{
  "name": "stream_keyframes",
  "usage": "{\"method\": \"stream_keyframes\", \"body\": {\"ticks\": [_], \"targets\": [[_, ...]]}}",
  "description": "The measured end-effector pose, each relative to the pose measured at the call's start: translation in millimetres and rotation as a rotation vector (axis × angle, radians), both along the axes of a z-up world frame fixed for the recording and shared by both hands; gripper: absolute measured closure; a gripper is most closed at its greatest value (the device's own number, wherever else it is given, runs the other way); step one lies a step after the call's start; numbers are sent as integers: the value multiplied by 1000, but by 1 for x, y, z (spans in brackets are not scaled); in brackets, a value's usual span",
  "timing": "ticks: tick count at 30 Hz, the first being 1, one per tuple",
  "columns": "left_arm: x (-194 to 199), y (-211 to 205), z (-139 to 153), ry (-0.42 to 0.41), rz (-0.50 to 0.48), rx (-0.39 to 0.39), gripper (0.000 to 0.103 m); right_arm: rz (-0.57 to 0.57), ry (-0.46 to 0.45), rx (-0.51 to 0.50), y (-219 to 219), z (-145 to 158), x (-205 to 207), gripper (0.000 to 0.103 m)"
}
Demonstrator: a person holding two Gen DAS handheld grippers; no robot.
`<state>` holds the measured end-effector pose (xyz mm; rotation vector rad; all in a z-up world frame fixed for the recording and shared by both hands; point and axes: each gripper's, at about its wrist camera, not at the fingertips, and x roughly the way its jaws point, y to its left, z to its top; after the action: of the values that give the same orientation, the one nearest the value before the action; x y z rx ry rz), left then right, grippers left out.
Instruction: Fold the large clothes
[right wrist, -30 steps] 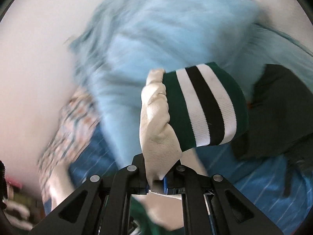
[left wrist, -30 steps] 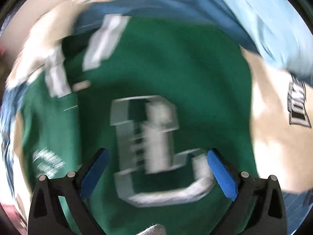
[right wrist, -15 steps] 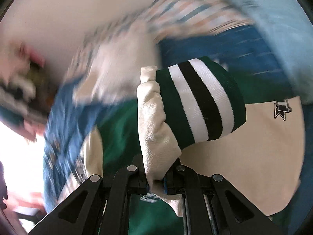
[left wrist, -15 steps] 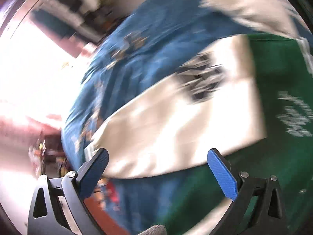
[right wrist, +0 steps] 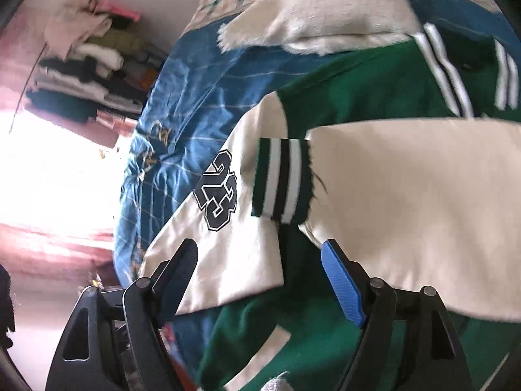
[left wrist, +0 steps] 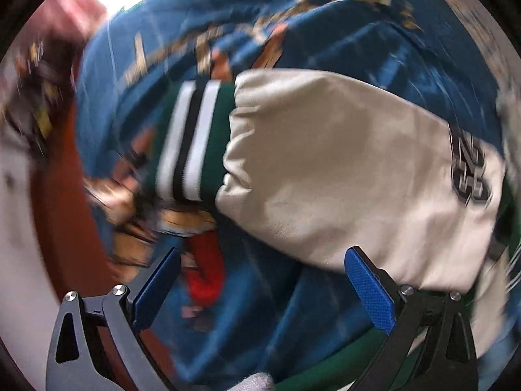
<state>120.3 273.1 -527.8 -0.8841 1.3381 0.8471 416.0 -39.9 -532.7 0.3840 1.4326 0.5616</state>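
Note:
A green varsity jacket [right wrist: 358, 91] with cream sleeves lies on a blue bedspread [right wrist: 195, 97]. One cream sleeve [right wrist: 407, 202] is laid across the green body, its striped cuff [right wrist: 280, 179] resting by the other sleeve's "23" patch [right wrist: 216, 192]. My right gripper [right wrist: 260, 273] hovers just over them with its jaws opening and no cloth pinched between the pads. In the left wrist view the patched cream sleeve [left wrist: 342, 169] stretches toward the bed's edge, ending in a striped cuff [left wrist: 195, 143]. My left gripper [left wrist: 262, 286] hangs open above the bedspread just short of that sleeve, holding nothing.
A white fuzzy cloth [right wrist: 325, 9] lies beyond the jacket's striped collar [right wrist: 449, 75]. Folded clothes are stacked on a shelf [right wrist: 91, 65] by a bright window. The bedspread's edge drops to a red-brown floor [left wrist: 65, 228]. A red print [left wrist: 205, 270] shows on the bedspread.
My right gripper let go of the cream sleeve it carried and now stands open; the sleeve lies across the jacket. My left gripper swept, still open, from the green back to the other sleeve.

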Motion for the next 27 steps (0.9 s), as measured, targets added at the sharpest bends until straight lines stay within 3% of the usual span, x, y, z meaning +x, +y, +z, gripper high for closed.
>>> {"method": "stream_keyframes", "body": {"ticks": [3, 6, 7, 8, 9, 10, 16, 18, 20, 22, 25, 27], "targets": [[2, 18, -28, -72, 145, -88, 1, -43, 36, -42, -11, -5, 3, 23], [16, 36, -36, -74, 193, 13, 24, -87, 66, -70, -32, -10, 5, 23], [24, 43, -34, -67, 202, 67, 40, -97, 68, -83, -32, -11, 7, 23], [32, 50, -30, -77, 211, 106, 66, -101, 67, -94, -27, -19, 12, 23], [38, 56, -26, -78, 216, 135, 80, -104, 59, -110, -21, -21, 14, 23], [47, 64, -22, -90, 217, 155, 86, -101, 48, -127, -16, -21, 16, 23], [112, 132, 27, -209, 166, 296, 91, -25, 1, -85, 45, -29, 29, 23], [129, 153, 45, -258, 113, 326, 91, -21, -1, -136, 65, -43, 39, 23], [147, 162, 61, -280, 52, 351, 91, -25, 86, -148, 84, -75, 51, 25], [157, 161, 70, -287, -1, 375, 91, -35, 195, -69, 98, -101, 58, 30], [176, 152, 81, -290, -66, 416, 91, -23, 191, -18, 103, -89, 65, 30], [175, 140, 91, -288, -98, 435, 91, -22, 133, -31, 94, -67, 65, 30]]}}
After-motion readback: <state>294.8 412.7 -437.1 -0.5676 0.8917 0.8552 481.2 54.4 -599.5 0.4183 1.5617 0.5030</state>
